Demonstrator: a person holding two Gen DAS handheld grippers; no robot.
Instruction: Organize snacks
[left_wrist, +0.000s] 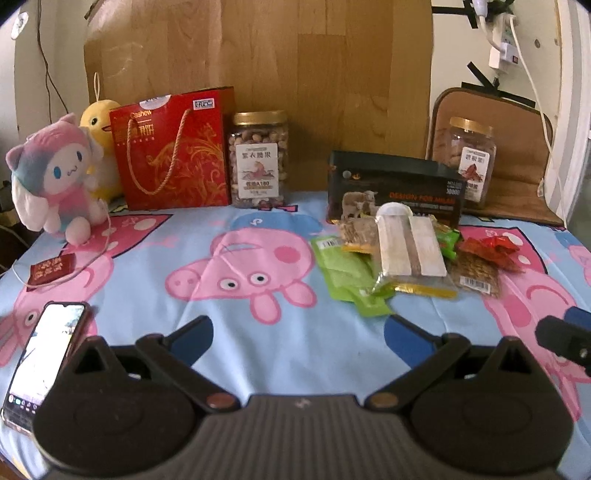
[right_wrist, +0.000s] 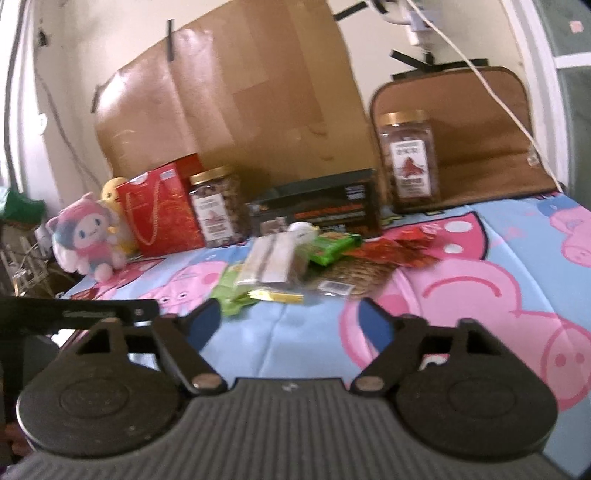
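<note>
A heap of snack packets lies on the cartoon-pig cloth: a clear pack with white bars (left_wrist: 410, 245) on top, green packs (left_wrist: 347, 280), a brown pack (left_wrist: 478, 273) and red wrappers (left_wrist: 495, 249). Behind the heap stands a black box (left_wrist: 395, 188). The same heap shows in the right wrist view (right_wrist: 273, 258). Two nut jars (left_wrist: 258, 158) (left_wrist: 469, 155) and a red gift bag (left_wrist: 173, 151) stand at the back. My left gripper (left_wrist: 299, 332) is open and empty, short of the heap. My right gripper (right_wrist: 291, 321) is open and empty, near the heap's front.
A pink plush doll (left_wrist: 55, 177) and a yellow plush (left_wrist: 98, 122) sit at the back left. A phone (left_wrist: 44, 362) lies at the front left, a small red packet (left_wrist: 51, 269) beyond it. A brown cushion (left_wrist: 517, 147) leans at the back right. Cardboard covers the wall.
</note>
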